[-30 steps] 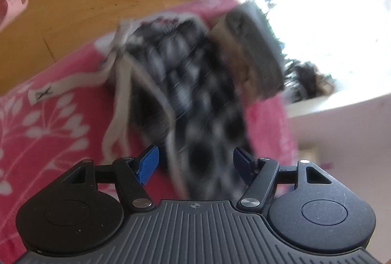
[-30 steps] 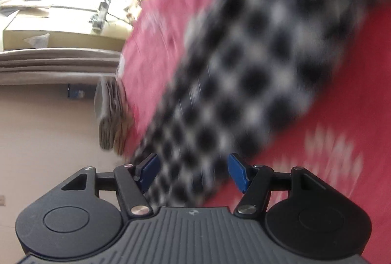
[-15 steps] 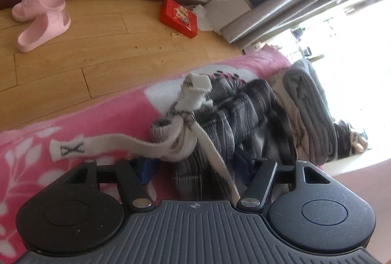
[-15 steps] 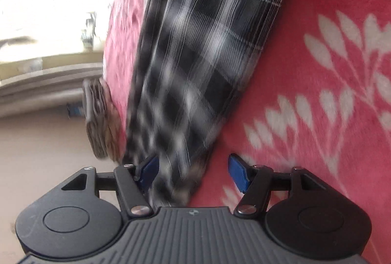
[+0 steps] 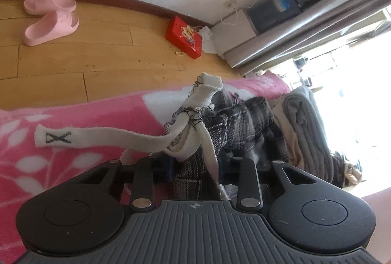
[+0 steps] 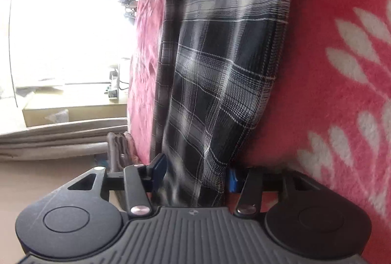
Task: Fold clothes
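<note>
A black-and-white plaid garment lies bunched on a pink leaf-print blanket. Its white drawstrings trail left across the blanket, and one runs down between my fingers. The left gripper is closing, with a gathered fold of plaid filling the gap between its jaws; cloth hides the pads. In the right wrist view the same garment stretches away over the blanket. It narrows into the right gripper, whose jaws are closing with the cloth against both blue pads.
A stack of folded grey and beige clothes sits just right of the plaid garment. Beyond the bed edge is a wooden floor with pink slippers, a red box and grey curtains by a bright window.
Both grippers have dropped towards the blanket and their jaws have narrowed onto the plaid cloth. The left view has tilted up, bringing the floor and wall into sight.
</note>
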